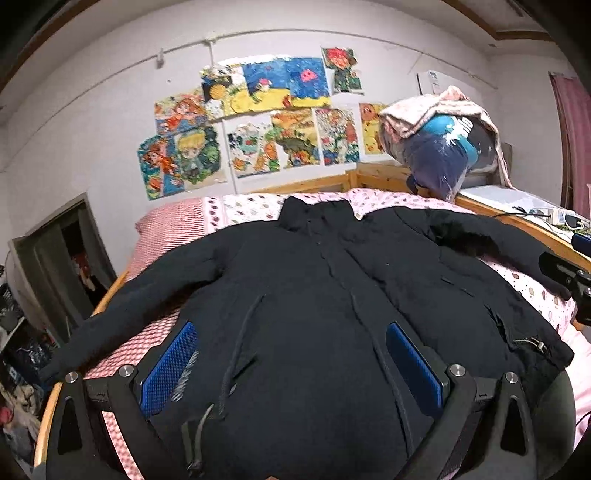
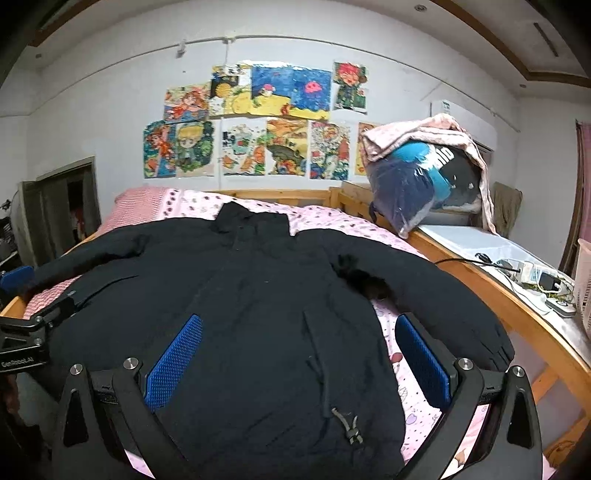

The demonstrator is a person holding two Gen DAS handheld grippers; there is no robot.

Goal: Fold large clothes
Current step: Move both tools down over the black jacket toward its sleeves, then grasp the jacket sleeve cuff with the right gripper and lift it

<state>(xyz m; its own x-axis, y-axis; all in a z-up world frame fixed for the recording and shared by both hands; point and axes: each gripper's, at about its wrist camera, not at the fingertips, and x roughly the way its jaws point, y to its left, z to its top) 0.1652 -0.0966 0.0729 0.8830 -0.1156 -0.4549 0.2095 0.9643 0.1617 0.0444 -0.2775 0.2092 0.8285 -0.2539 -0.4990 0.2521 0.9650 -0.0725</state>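
Both views are lit dimly and evenly from overhead, with recessed ceiling lights [image 2: 420, 7] seen above. Strong fisheye bending and dark vignetting are shown at the edges. Detail in the black jacket [image 1: 314, 295] is swallowed; slight softness is noticed throughout.

Colourful drawings [image 2: 258, 122] cover the white wall [image 2: 92, 110] behind the wooden bed [image 2: 280, 192].
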